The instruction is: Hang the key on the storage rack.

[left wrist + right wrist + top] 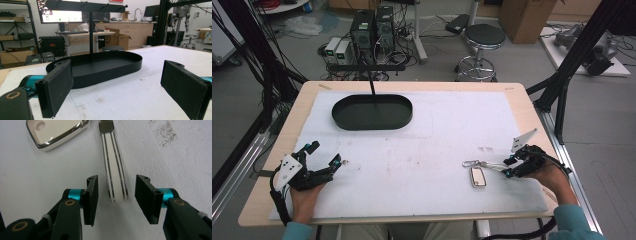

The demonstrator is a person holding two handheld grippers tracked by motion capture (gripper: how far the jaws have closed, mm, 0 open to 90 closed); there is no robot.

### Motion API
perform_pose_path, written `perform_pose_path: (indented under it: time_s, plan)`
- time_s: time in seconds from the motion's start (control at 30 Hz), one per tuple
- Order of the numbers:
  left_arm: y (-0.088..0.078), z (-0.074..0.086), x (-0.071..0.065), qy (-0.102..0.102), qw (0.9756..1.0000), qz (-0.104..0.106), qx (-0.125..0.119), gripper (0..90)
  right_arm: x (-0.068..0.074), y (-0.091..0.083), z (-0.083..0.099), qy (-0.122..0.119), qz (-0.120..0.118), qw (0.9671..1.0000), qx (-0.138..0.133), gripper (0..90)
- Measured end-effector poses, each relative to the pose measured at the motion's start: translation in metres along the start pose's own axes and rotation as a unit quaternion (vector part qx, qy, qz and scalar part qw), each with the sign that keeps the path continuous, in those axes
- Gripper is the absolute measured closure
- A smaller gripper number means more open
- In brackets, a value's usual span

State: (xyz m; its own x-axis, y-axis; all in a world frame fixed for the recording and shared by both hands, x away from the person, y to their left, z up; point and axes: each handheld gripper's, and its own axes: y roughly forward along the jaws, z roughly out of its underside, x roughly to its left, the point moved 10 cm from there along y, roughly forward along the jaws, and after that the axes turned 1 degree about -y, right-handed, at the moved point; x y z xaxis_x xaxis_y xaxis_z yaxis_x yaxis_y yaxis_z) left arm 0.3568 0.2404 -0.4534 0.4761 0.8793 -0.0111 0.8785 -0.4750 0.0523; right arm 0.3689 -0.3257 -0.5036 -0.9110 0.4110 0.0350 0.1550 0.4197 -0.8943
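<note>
A white mat (422, 150) is spread over the table, with a black oval tray (372, 112) set far left. The left gripper (323, 159) is held wide apart, empty. A white key fob (478, 176) lies near right; its strap (113, 170) is straddled, untouched, by the right gripper (116, 195).

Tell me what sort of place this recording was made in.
Most likely a robotics lab or workshop: computer towers amid tangled cables on the floor, a monitor on a desk, cardboard boxes, and a black frame round the foam-covered table.
</note>
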Motion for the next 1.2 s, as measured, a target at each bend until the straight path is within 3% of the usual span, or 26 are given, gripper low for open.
perform_pose_path:
  time_s: [0.4, 0.57, 0.73, 0.9, 1.07, 1.1, 1.2]
  plan:
    - [0.000, 0.000, 0.000, 0.000, 1.0000, -0.001, 0.000, 11.0, 0.000, 0.004, 0.001, -0.012, -0.006, 0.9998, 0.016, 71.1]
    - [0.000, 0.000, 0.001, 0.000, 1.0000, -0.001, 0.000, 10.8, 0.000, 0.005, 0.002, -0.026, -0.004, 0.9995, 0.020, 73.5]
    - [0.000, 0.000, 0.001, -0.003, 1.0000, -0.002, -0.001, 10.6, 0.001, 0.004, 0.002, -0.023, -0.004, 0.9995, 0.020, 74.0]
    - [0.000, 0.000, 0.001, 0.000, 1.0000, -0.002, 0.000, 10.9, 0.002, 0.002, -0.002, -0.011, -0.005, 0.9999, 0.008, 74.3]
    - [0.000, 0.000, 0.001, -0.001, 1.0000, -0.002, 0.003, 10.9, 0.002, 0.000, -0.006, -0.005, -0.009, 0.9998, -0.017, 74.4]
    - [0.000, 0.000, 0.002, -0.005, 1.0000, -0.005, 0.003, 10.7, 0.003, -0.002, -0.010, 0.002, -0.013, 0.9993, -0.035, 74.4]
    - [0.001, 0.001, 0.003, -0.008, 0.9999, -0.009, 0.010, 10.7, 0.005, -0.001, -0.013, -0.001, -0.009, 0.9990, -0.043, 74.5]
